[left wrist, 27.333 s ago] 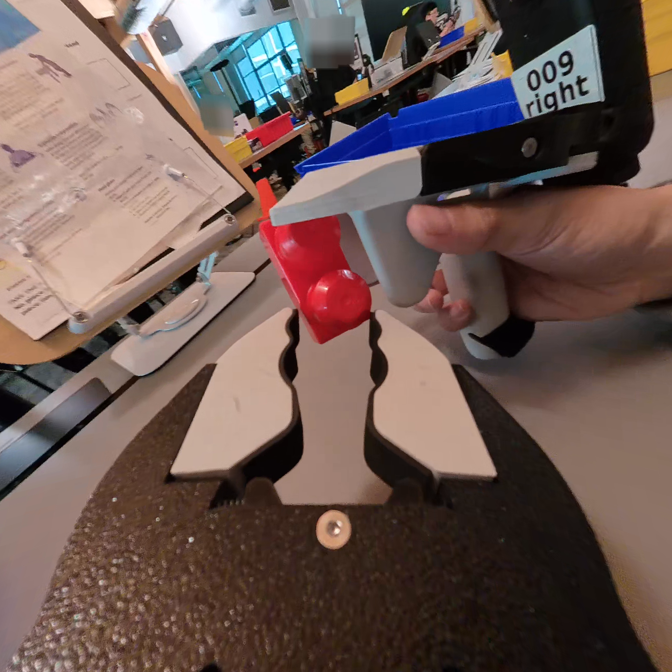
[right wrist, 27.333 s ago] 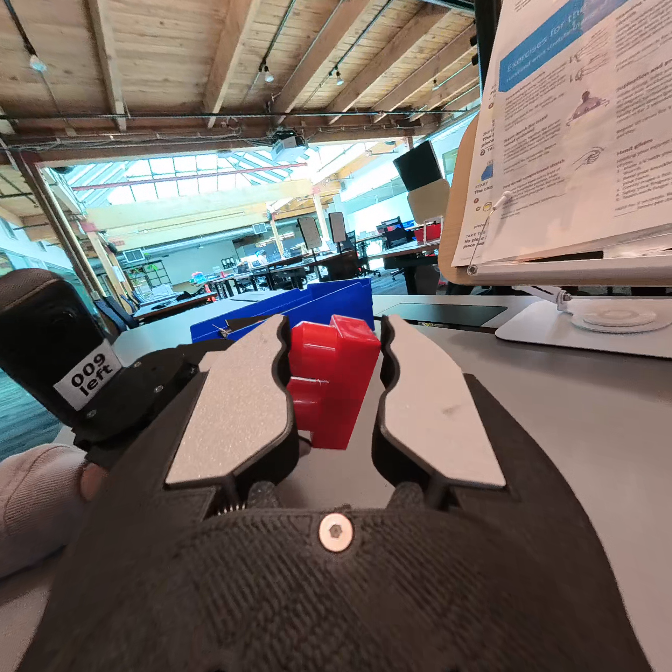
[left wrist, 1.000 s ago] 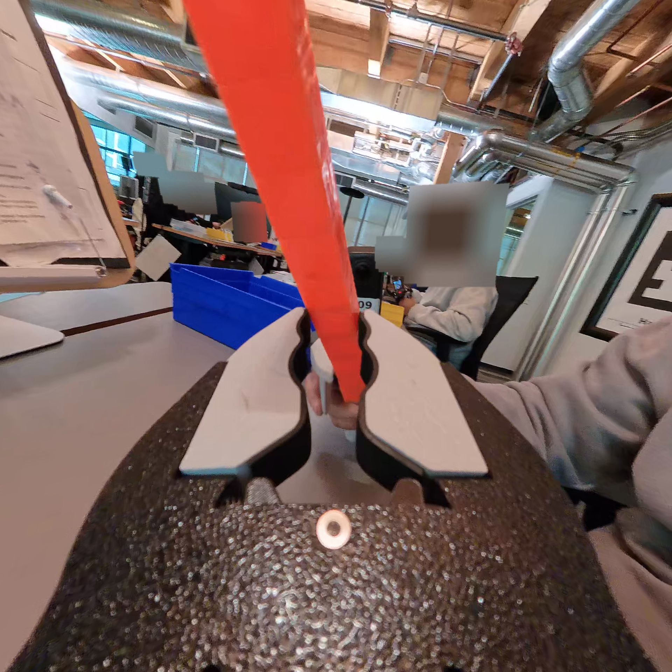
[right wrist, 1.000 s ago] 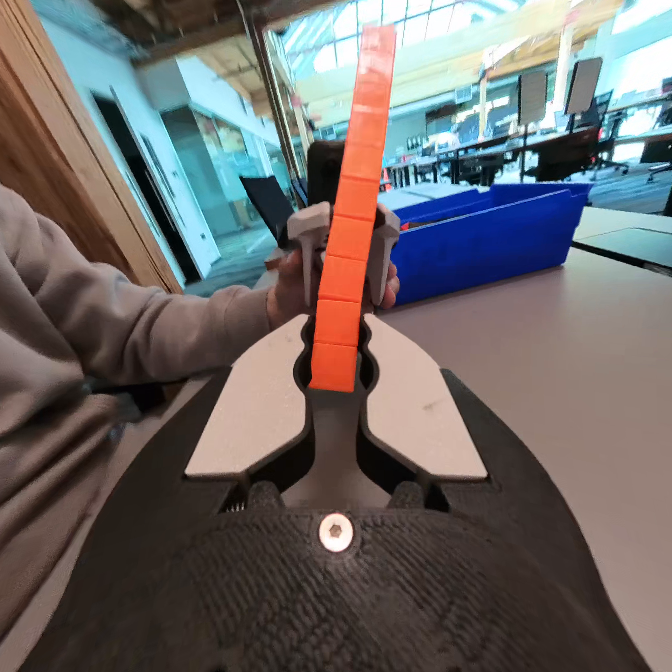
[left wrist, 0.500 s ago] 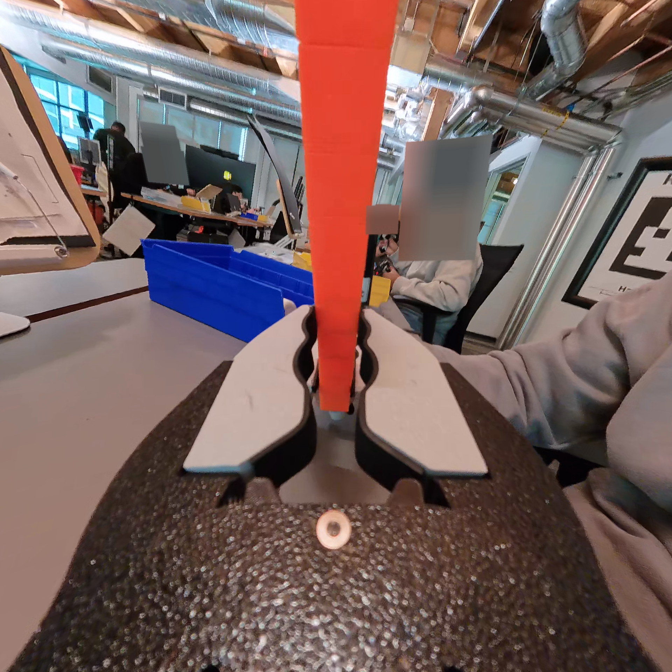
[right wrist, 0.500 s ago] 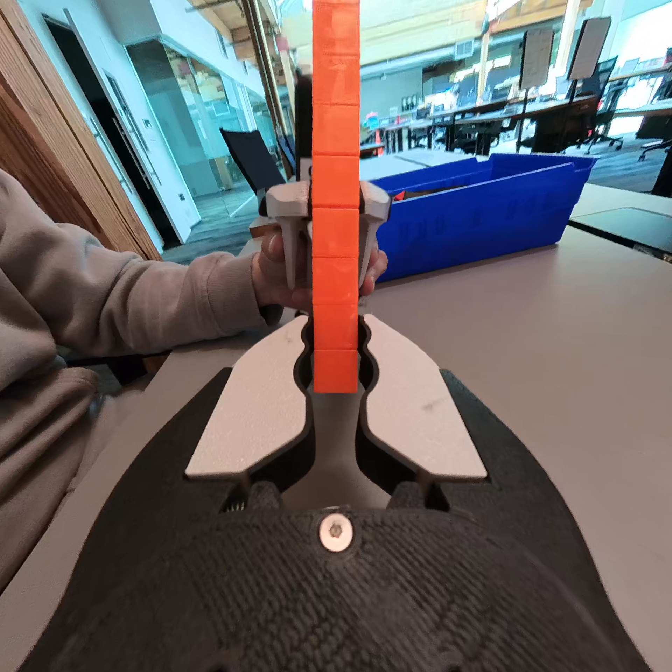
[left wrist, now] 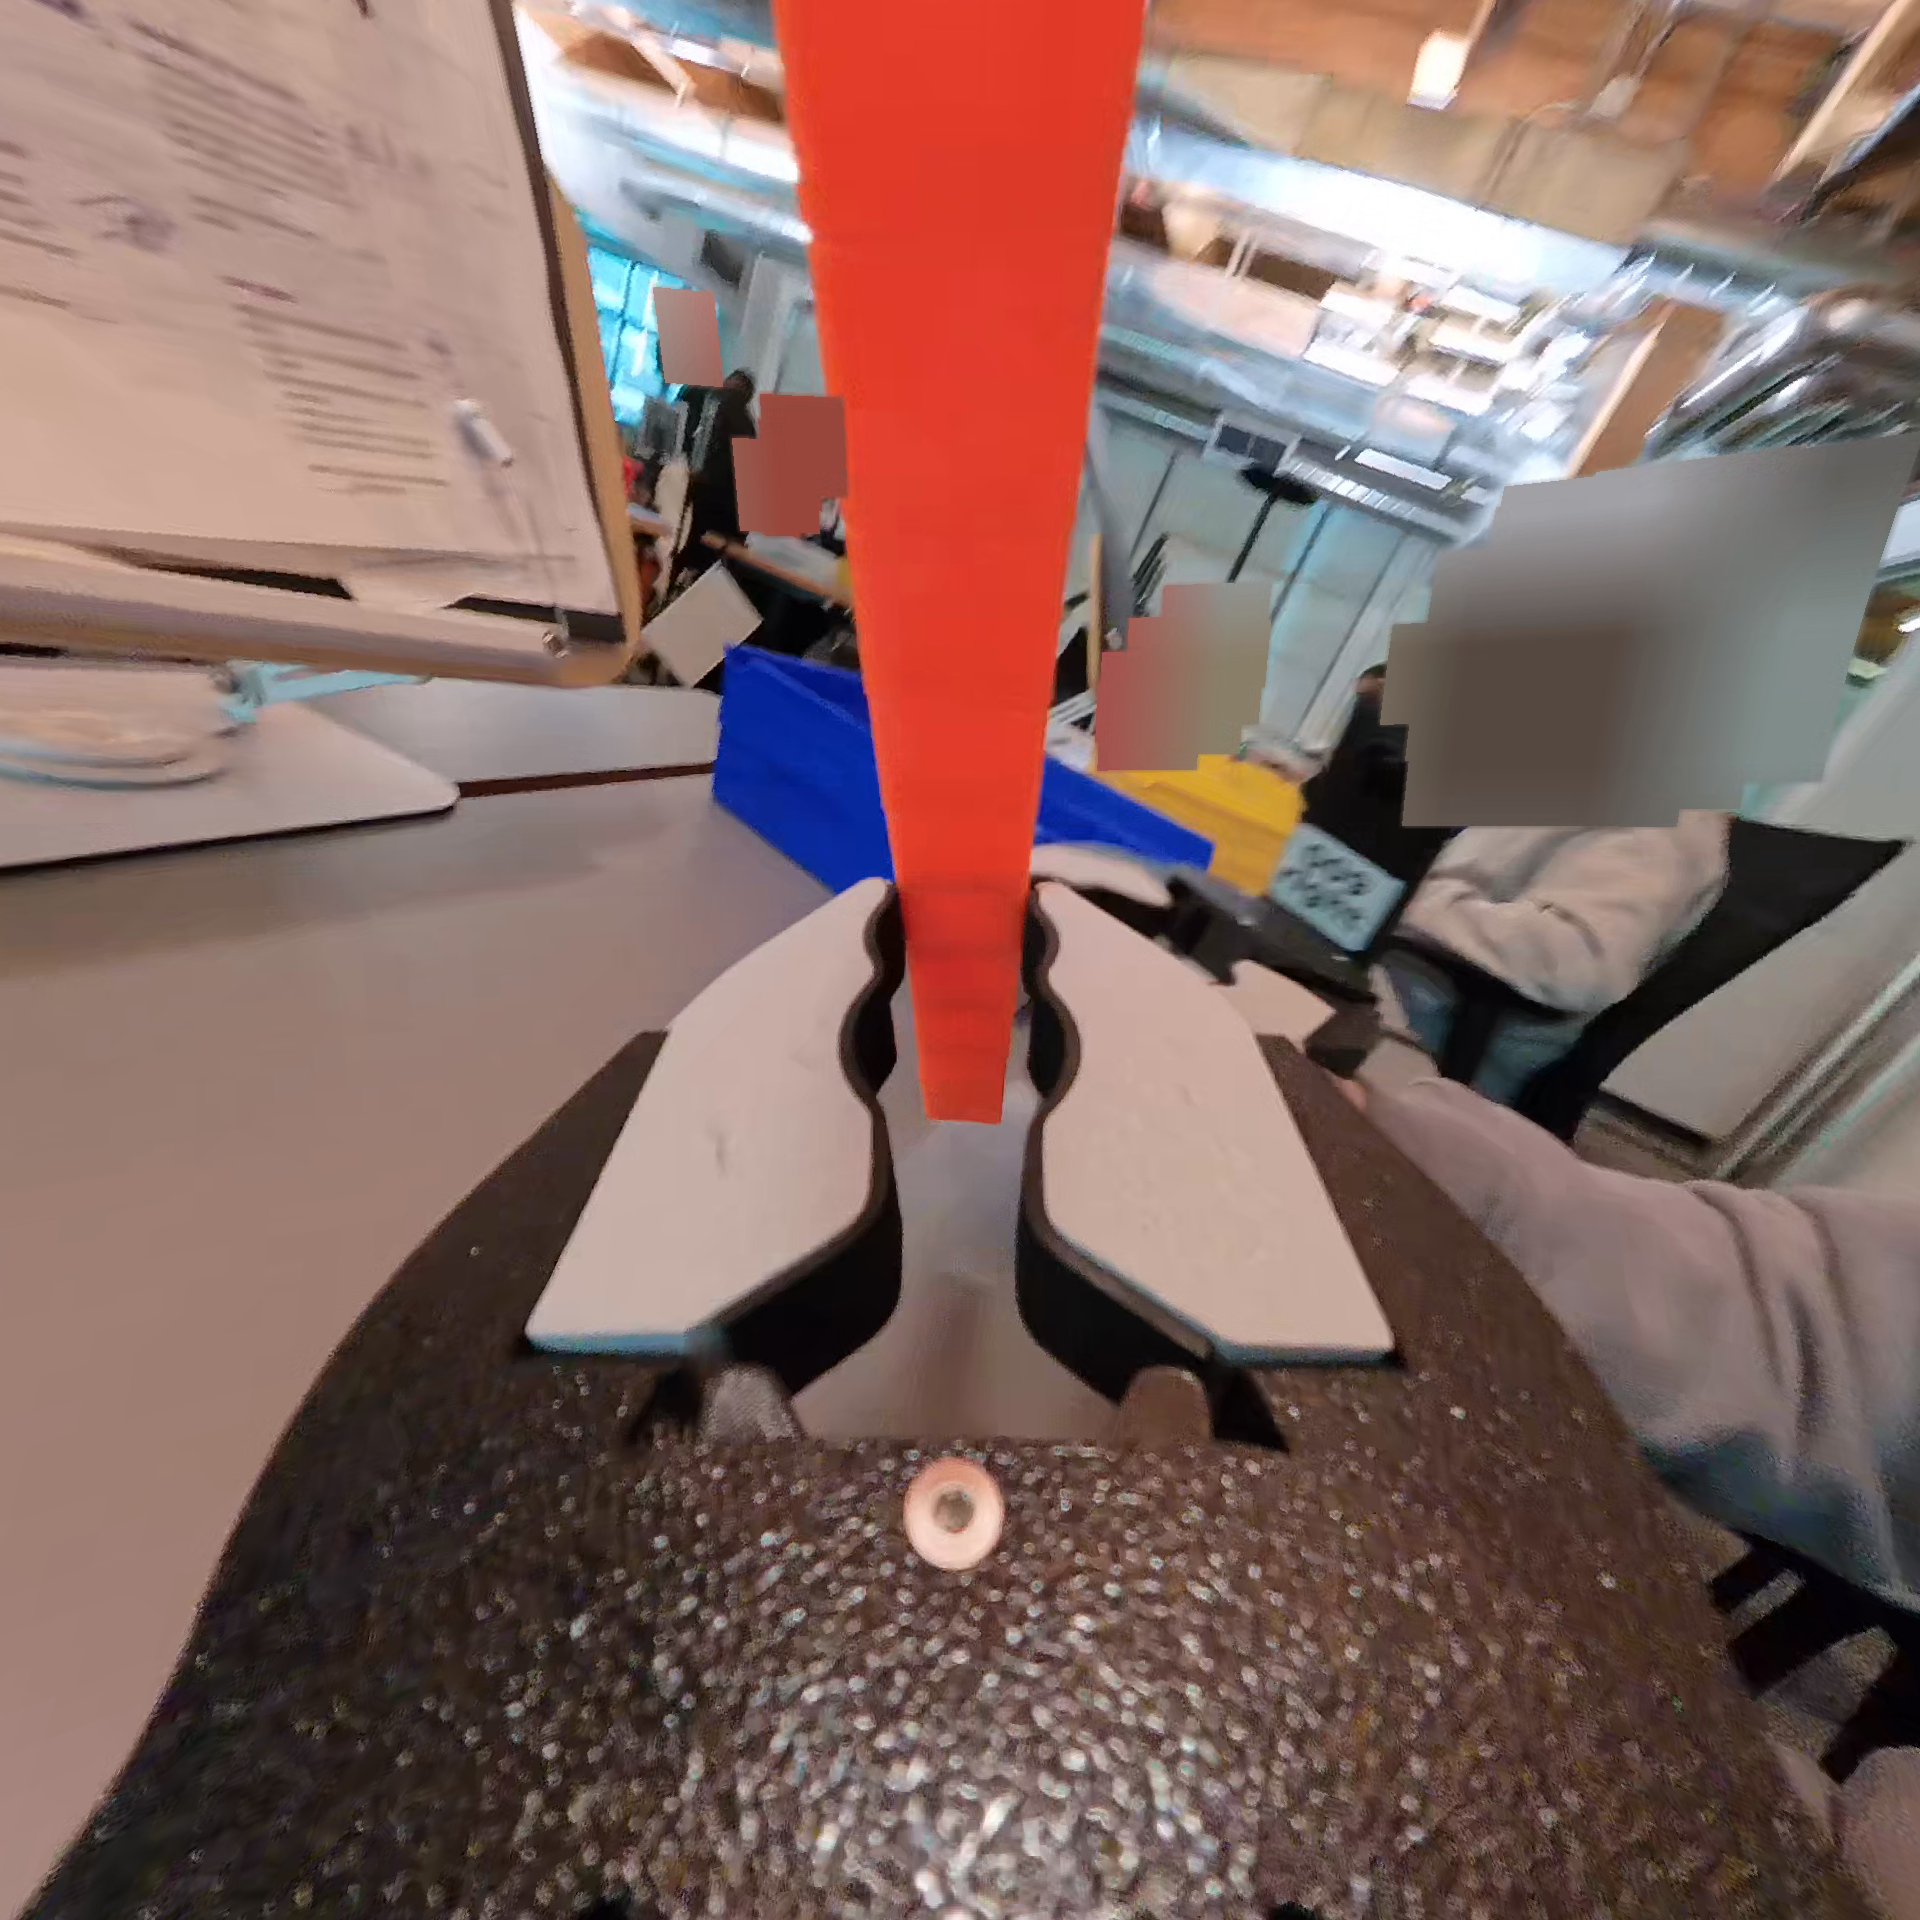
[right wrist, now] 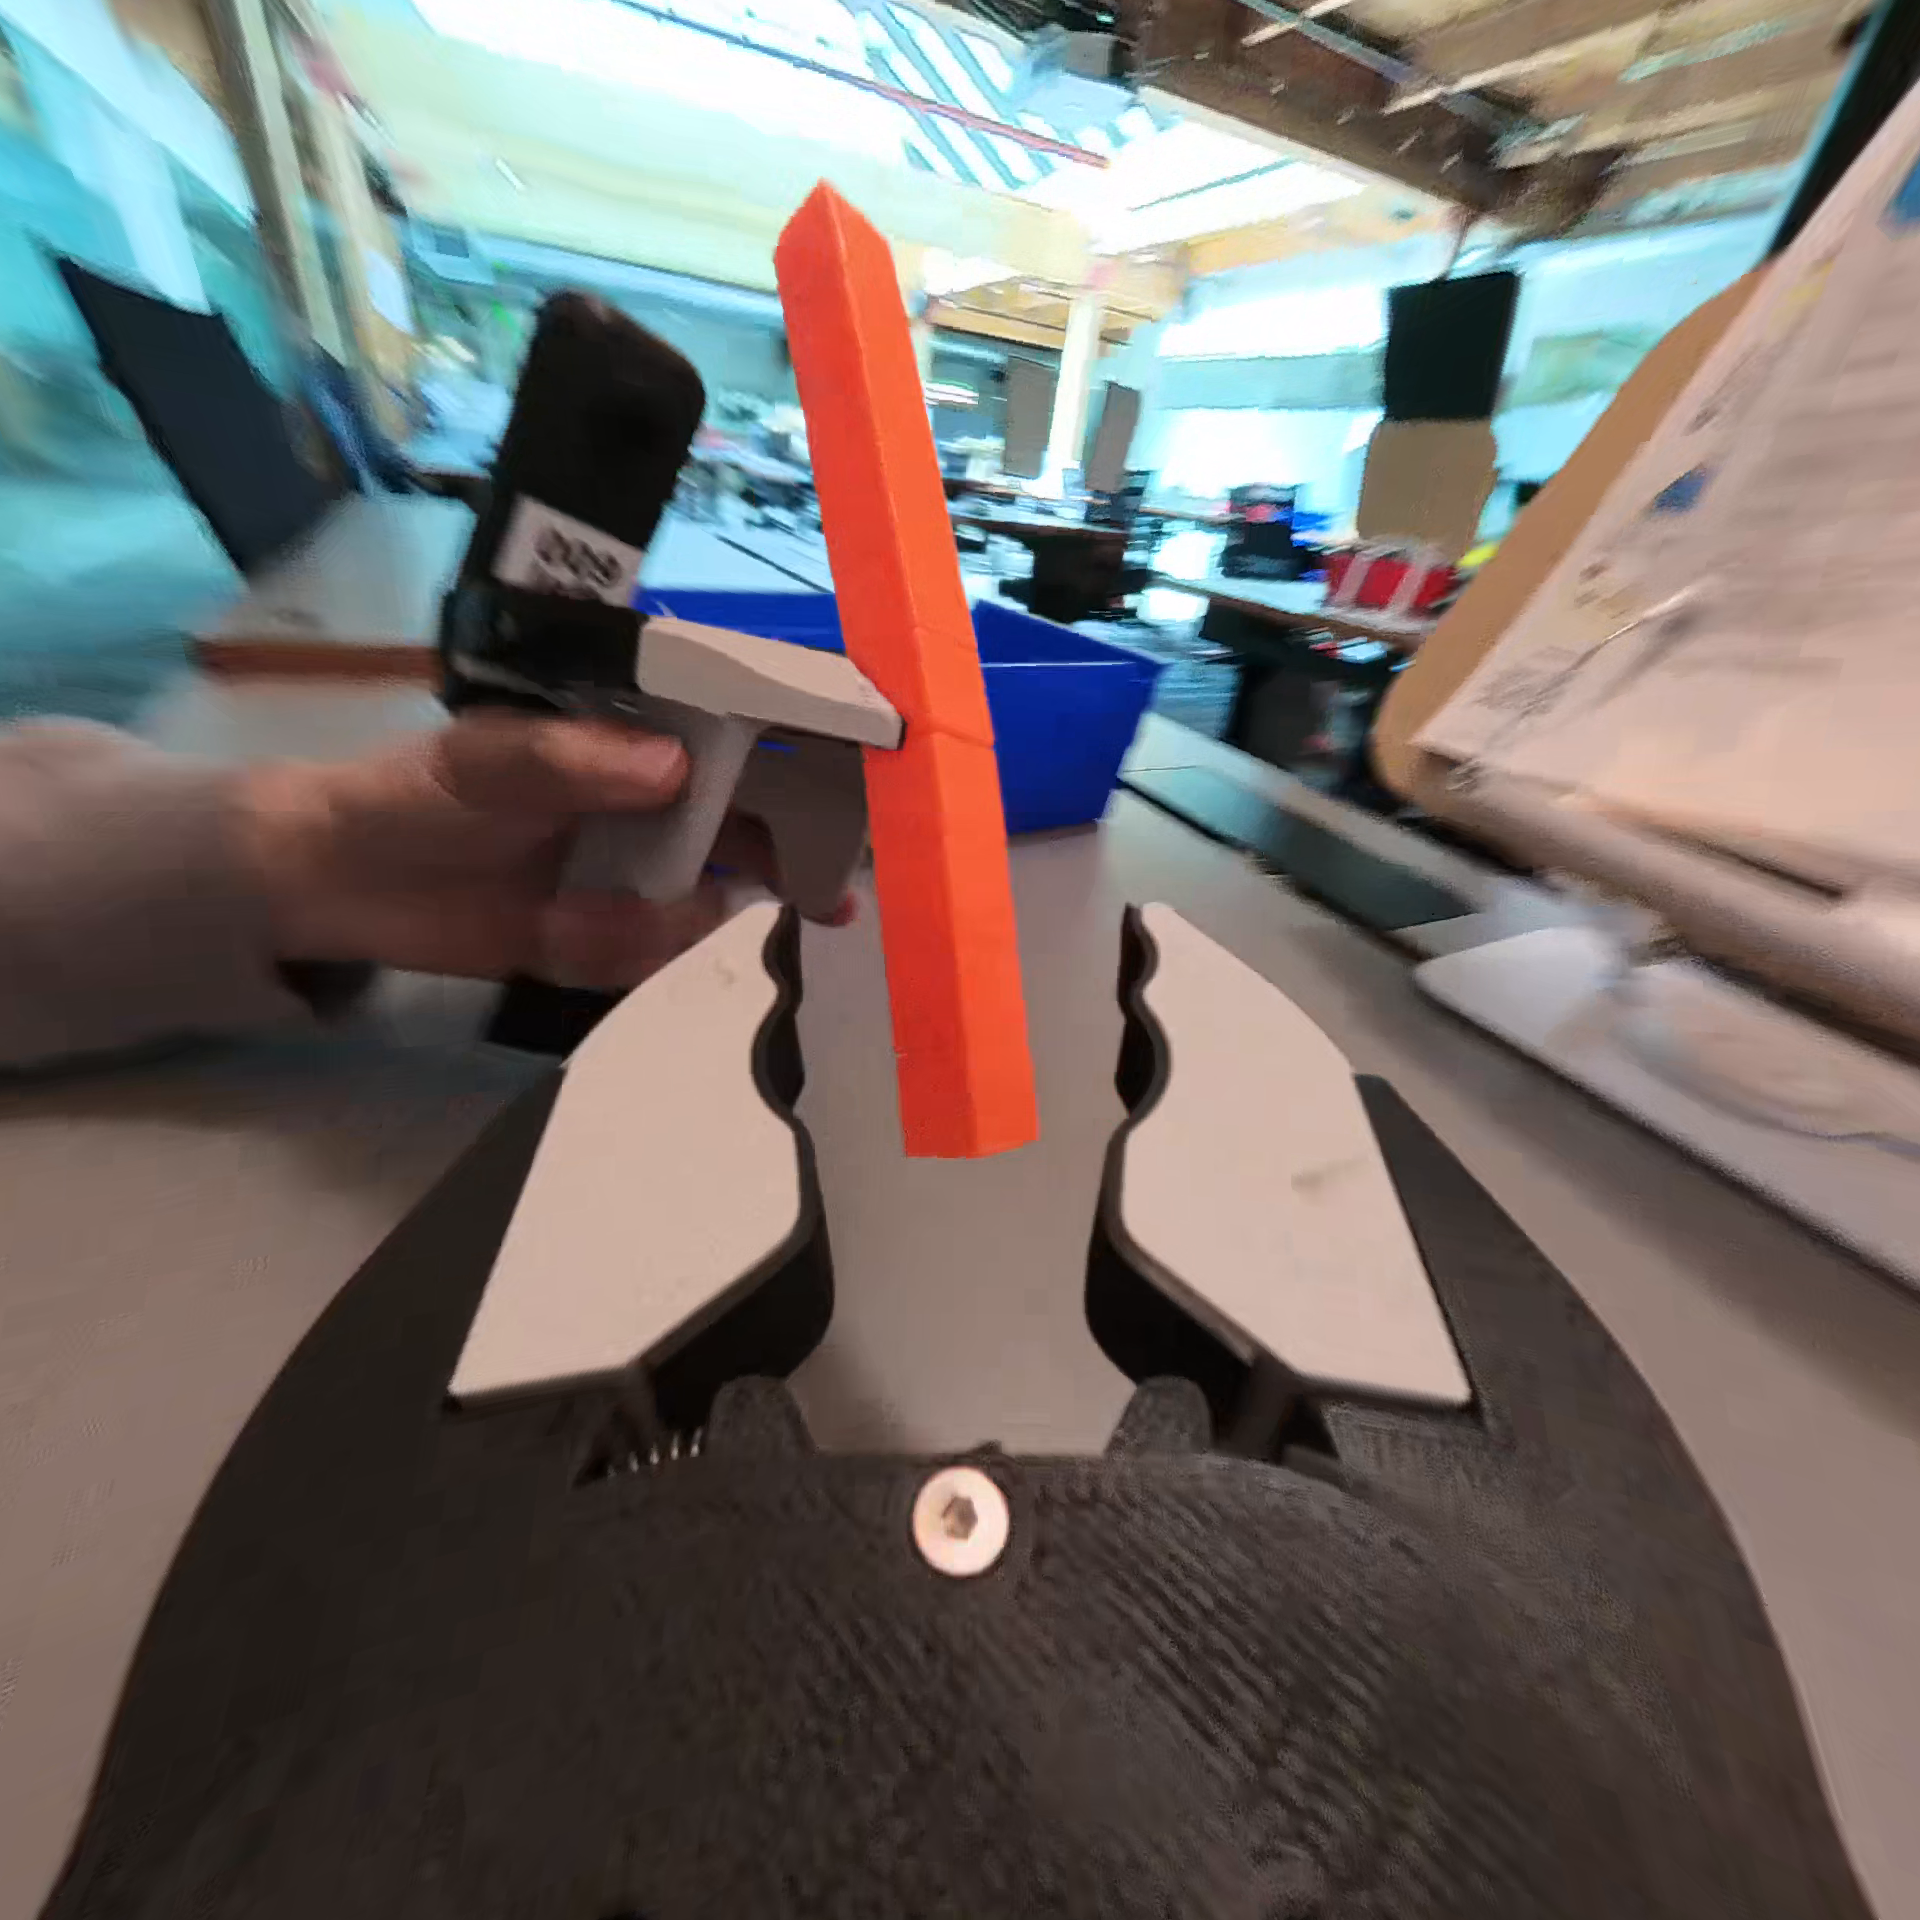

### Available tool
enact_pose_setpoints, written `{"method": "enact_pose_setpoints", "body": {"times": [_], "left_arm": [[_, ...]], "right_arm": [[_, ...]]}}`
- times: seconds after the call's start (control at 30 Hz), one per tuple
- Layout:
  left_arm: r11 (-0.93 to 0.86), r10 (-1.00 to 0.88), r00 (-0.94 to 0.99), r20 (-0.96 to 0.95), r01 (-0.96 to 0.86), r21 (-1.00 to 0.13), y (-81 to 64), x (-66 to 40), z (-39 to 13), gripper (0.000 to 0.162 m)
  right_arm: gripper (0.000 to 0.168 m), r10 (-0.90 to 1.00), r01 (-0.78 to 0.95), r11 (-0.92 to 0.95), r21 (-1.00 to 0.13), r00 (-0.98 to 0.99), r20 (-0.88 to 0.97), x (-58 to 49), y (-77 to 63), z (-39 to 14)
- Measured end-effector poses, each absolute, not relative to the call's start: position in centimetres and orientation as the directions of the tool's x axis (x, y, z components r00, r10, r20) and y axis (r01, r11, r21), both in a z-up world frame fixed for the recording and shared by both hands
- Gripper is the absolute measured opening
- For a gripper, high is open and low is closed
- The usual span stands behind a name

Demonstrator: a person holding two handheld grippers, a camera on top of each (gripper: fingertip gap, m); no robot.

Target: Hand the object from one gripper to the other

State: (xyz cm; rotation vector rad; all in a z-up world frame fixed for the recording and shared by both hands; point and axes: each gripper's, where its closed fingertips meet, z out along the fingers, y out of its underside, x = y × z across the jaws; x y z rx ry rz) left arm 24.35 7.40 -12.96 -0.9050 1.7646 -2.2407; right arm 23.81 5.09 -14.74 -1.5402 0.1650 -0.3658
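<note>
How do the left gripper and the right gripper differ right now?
The left gripper is shut on the orange bar; the right gripper is open, with gaps on both sides of the bar. The left holds the bar mid-length; the right sits at its lower end. Both have pale fingers.

right gripper (right wrist: 961, 935) gap: wide, long orange segmented bar (right wrist: 914, 665) hangs inside, touching neither finger
ahead: blue plastic bin (right wrist: 1060, 707) blocks
right side: tilted paper board (right wrist: 1683, 582)
left table (left wrist: 260, 1039): bare
</note>
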Motion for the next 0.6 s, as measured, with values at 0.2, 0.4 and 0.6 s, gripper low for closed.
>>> {"method": "enact_pose_setpoints", "body": {"times": [0.2,0.4,0.6], "left_arm": [[0.006,-0.729,-0.679,0.089,-0.137,-0.991,8.8,26.2,-15.6,0.021],[0.5,-0.762,-0.422,-0.492,0.101,-0.86,9.4,26.3,-15.0,0.021],[0.688,-0.624,-0.311,-0.717,0.216,-0.693,7.3,25.4,-14.7,0.021]], "right_arm": [[0.071,-0.412,0.273,0.035,-0.961,0.88,0.235,23.0,5.0,-12.0],[0.068,-0.476,0.344,-0.005,-0.939,0.825,0.305,22.7,5.9,-11.7],[0.041,-0.47,0.249,0.081,-0.965,0.863,0.183,22.8,6.7,-12.7]]}}
